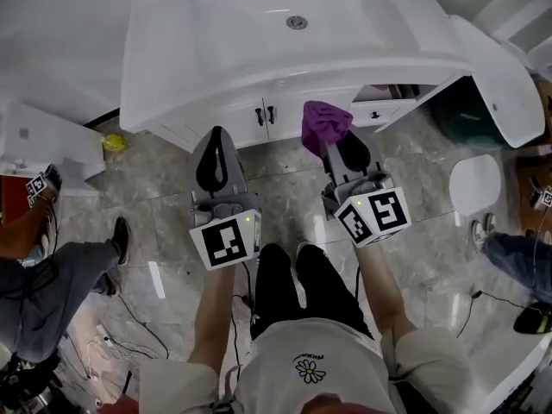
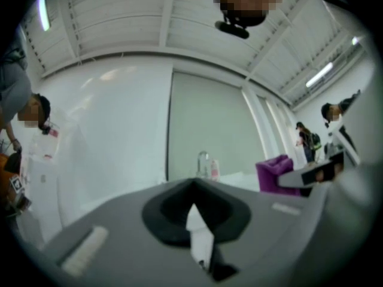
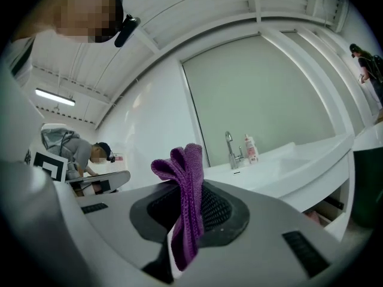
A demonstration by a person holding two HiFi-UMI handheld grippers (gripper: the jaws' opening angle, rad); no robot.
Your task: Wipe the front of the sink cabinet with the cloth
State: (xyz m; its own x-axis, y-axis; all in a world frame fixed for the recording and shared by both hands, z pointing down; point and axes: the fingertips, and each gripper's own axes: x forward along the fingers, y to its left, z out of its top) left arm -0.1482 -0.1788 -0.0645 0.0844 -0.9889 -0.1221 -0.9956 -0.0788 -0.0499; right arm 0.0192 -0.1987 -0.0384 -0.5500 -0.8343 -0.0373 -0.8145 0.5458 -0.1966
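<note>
Right gripper (image 1: 335, 141) jaws clamp the purple cloth (image 1: 325, 119), which bunches past the tips, near the sink cabinet (image 1: 226, 121) front but apparently not touching. Left gripper (image 1: 216, 134) jaws closed, empty. Wiping prob. not begun; whole front left.

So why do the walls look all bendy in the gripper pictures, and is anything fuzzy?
Left gripper view: the wide lens curves straight lines, corners go dark, and the close left gripper looks soft. Right gripper view: same curving, but the purple cloth is sharp. Head view: light glints on the sink.
</note>
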